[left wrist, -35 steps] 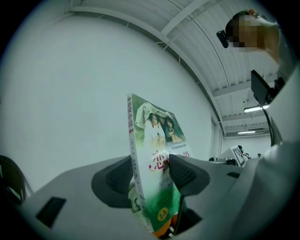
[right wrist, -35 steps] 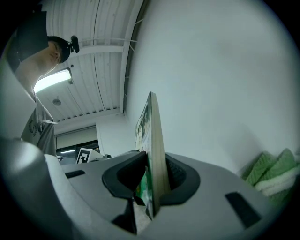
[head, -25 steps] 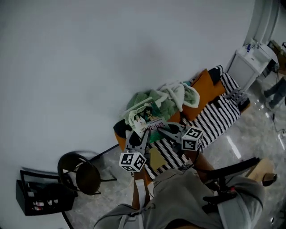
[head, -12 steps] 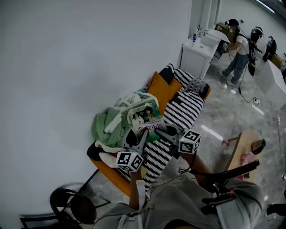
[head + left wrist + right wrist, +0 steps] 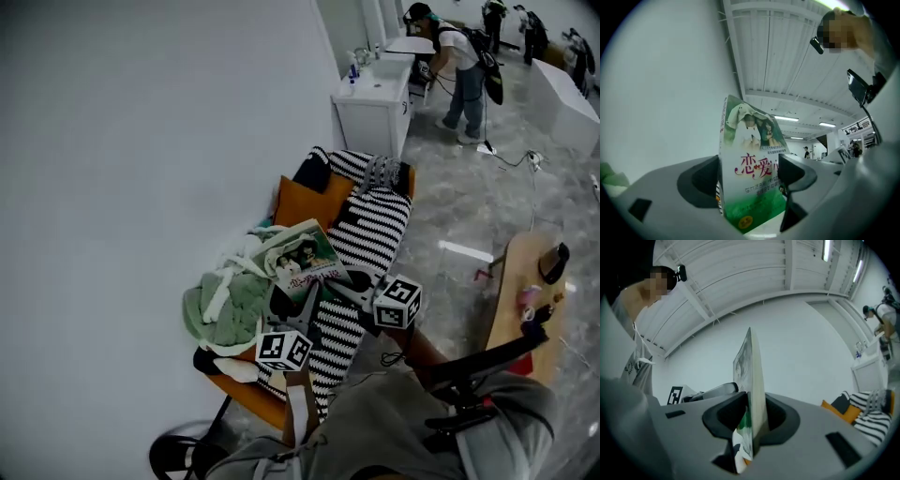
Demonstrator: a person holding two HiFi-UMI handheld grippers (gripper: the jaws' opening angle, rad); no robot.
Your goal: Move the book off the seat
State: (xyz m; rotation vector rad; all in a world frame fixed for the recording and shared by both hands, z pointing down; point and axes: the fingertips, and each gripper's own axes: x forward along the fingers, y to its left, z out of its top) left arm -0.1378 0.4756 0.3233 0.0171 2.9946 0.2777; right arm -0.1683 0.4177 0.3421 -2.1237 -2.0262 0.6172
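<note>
Green-white book [image 5: 302,260], black-and-white striped cushion [image 5: 375,230]

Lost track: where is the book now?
Head view centre: the book is clamped in the right gripper, held up beside the green blanket, over the striped sofa.

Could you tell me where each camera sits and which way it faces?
Head view: on the head, looking down at the sofa; left gripper, right gripper, lap show.
Left gripper view: rides that gripper, along its jaws, just opened wider, book between.
Right gripper view: rides that gripper, along jaws clamping the book.
All share the book.
</note>
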